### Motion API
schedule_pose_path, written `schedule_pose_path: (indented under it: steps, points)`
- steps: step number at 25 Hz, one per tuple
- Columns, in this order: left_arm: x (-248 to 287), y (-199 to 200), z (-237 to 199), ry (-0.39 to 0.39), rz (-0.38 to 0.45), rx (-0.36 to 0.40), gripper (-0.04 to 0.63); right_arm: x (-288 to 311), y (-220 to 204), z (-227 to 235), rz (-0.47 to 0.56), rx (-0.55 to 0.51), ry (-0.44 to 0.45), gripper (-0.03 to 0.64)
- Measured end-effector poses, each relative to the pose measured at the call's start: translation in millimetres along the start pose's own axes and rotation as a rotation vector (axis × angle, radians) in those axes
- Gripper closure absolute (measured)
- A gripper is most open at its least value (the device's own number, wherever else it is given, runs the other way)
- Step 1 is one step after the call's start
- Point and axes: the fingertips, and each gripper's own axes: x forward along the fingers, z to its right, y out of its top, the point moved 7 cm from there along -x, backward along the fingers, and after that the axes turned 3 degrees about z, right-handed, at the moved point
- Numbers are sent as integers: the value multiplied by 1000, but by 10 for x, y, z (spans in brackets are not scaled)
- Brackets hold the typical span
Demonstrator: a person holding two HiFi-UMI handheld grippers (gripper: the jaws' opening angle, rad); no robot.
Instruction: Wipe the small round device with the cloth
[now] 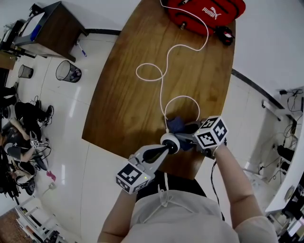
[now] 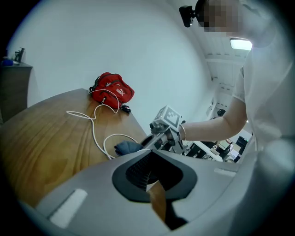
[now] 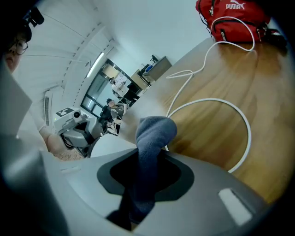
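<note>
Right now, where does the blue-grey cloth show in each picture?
Head view: cloth near centre, by the near edge of the table.
Left gripper view: cloth just below centre.
Right gripper view: cloth centre, pinched between the jaws.
Shared landmark: red Puma bag, far end.

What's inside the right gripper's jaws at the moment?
A dark blue cloth, bunched and pinched in the right gripper. Its folds cover the jaws' inner faces, and its tail end disappears into the recess.

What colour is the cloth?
Dark blue-grey. The cloth shows best in the right gripper view.
</note>
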Motion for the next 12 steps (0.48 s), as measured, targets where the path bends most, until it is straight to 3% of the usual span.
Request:
schedule_pose_path:
  steps: [8,12]
  points:
    - [11,49,4,22,-23,49,589,-35,-97,55,-27,-27,-75,514]
    - [-3,142,96,1,4,58,589,-327,323,-286,37,-166,28,514]
